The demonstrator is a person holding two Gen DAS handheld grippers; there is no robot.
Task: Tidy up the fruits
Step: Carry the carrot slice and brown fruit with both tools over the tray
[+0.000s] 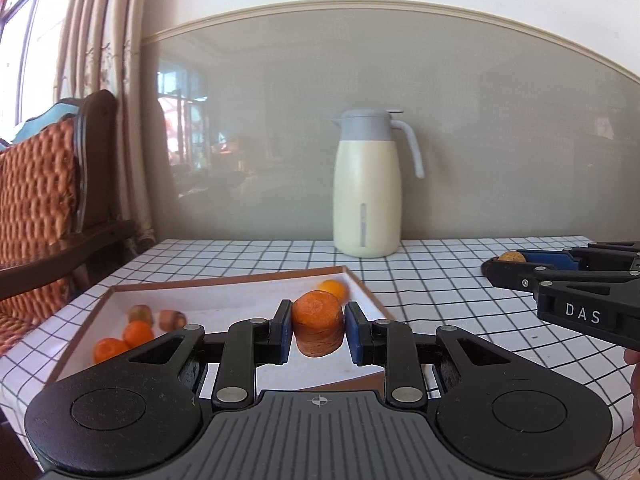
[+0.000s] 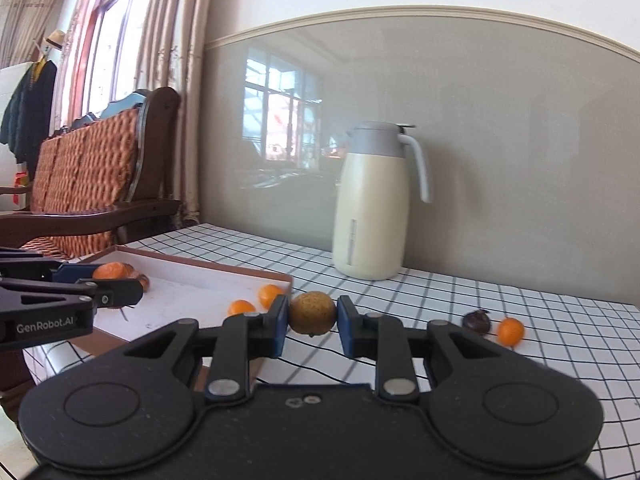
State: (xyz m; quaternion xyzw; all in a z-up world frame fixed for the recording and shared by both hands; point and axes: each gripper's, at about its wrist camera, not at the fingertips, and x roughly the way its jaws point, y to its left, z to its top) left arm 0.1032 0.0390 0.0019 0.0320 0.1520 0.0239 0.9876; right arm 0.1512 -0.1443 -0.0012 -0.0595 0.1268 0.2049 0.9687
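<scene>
Orange kumquat (image 2: pixel 511 331) beside dark fruit (image 2: pixel 477 321): right view only.

I'm seeing matt black plastic on my left tool (image 1: pixel 318 330), blue rubbery-looking pads (image 1: pixel 285 330), dull metal rivets. The carrot chunk (image 1: pixel 318 326) looks rough and ridged. Bench (image 1: pixel 440 276) wears a smooth checked cloth. Tray (image 1: pixel 224 280): wood-coloured rim, matt white floor. Jug (image 1: pixel 367 188) has a satin cream body; the wall panel (image 1: pixel 500 120) is glossy, reflecting windows.

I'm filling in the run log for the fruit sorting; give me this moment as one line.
left gripper: shut on carrot chunk, above tray | right gripper: shut on brown fruit, beside tray | still on table: orange, dark fruit
</scene>
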